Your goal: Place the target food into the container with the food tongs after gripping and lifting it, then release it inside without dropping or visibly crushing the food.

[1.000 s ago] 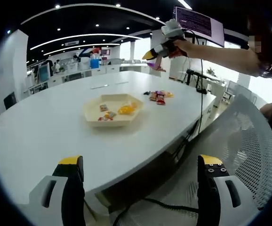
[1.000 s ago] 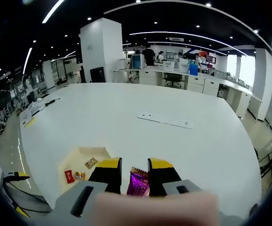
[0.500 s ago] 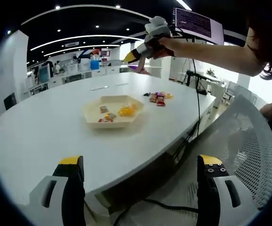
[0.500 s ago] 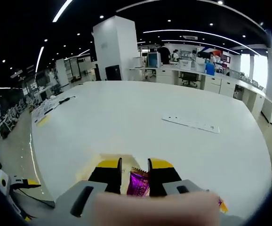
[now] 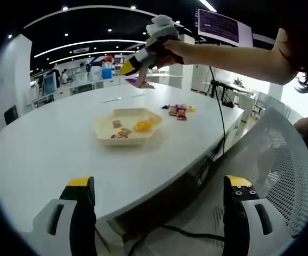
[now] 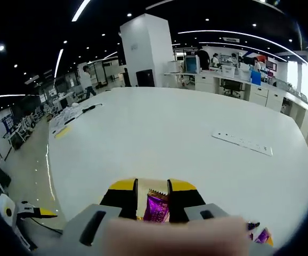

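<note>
Between the right hand-held gripper jaws sits a purple candy (lower half hidden).

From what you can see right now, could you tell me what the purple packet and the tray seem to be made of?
Purple packet: probably metallised plastic film; it looks glossy, with a crimped zigzag top edge. Hexagonal tray: matte pale cream, with a thick raised rim, possibly moulded pulp or plastic; I cannot tell which.

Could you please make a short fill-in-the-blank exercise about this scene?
1. The right gripper is shut on a ____ candy wrapper.
2. The tray on the white table has ____ sides.
3. The left gripper has its jaws ____.

Missing words: purple; six; open
</note>
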{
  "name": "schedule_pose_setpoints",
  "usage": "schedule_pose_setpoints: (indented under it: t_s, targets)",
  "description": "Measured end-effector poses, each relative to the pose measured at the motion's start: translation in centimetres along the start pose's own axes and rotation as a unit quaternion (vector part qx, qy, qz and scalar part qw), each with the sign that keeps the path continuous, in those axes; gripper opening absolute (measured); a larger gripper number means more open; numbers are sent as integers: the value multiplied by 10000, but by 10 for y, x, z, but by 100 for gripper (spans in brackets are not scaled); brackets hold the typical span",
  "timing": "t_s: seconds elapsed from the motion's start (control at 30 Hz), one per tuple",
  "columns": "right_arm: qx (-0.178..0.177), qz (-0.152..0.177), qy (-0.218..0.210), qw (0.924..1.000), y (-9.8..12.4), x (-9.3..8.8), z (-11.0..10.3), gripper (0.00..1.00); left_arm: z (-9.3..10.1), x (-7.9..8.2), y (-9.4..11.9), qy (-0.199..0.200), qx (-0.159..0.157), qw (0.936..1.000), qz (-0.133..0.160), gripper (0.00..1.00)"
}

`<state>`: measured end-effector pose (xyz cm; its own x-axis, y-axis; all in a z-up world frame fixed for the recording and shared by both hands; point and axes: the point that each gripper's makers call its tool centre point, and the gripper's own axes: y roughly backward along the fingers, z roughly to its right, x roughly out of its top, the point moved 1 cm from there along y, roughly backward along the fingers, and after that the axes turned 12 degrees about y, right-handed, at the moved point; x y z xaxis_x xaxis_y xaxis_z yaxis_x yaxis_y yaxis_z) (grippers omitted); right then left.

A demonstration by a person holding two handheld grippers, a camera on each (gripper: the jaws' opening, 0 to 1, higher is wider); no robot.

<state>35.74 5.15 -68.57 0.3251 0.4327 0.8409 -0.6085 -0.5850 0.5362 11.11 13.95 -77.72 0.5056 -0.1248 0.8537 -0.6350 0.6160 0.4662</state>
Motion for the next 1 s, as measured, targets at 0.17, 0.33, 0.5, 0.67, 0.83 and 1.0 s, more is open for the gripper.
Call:
schedule_pose_setpoints:
  t_s: [0.17,0.33,0.5,0.67,0.83,1.0]
  targets:
    - [82,-84,60,9999,-8,-4,-8,21,0,0,0,1,-11,10000,-12,98]
    - [428,98,-126,9990,-9,5,-22,28,1,-1,0,-3,-25,10000,-34,97]
    - [358,170,26,9992,-5,8,-18,30,1,-2,0,1,-24,10000,-47,97]
    - [274,184,25,9995,4,4,-10,30,1,-2,0,13,-38,10000,-47,97]
    - [214,174,-40,9996,12,0,-2,31,4,-4,-1,20,-113,9999,-109,96]
    - [135,140,-53,9998,23,-6,5,31,2,-2,-1,5,-66,10000,-39,99]
